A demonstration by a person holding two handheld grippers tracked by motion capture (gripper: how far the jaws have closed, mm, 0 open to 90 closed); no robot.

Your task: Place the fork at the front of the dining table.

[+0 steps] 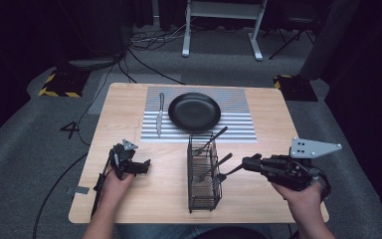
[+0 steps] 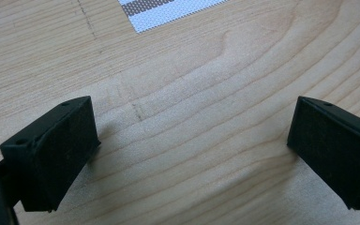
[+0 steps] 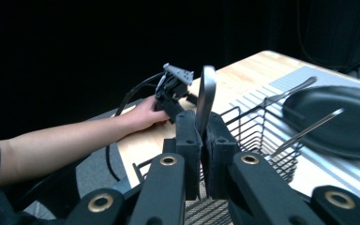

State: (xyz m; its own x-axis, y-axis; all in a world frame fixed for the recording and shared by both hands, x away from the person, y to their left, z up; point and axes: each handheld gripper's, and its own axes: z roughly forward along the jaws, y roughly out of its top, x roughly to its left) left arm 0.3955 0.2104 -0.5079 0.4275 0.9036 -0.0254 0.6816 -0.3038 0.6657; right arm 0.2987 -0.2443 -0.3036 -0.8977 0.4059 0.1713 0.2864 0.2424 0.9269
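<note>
A: Since the handle is thin, stiff steel, I judge the fork (image 1: 225,173) light but slippery, so the flat end of the handle (image 3: 205,101) is the place to pinch.

B: That is where the right gripper (image 3: 201,133) has it, jaws closed tight on the handle, the tines at the rack's (image 1: 203,191) rim.

A: And the rest?

B: Two utensils lean in the rack; plate (image 1: 194,111) and knife (image 1: 160,114) lie on the mat (image 1: 238,119). The left gripper (image 2: 192,140) gapes wide and empty over the table (image 2: 192,84).

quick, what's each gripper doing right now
left gripper: open, nothing between its fingers, over bare table.
right gripper: closed on a piece of cutlery's handle above the wire basket.
</note>
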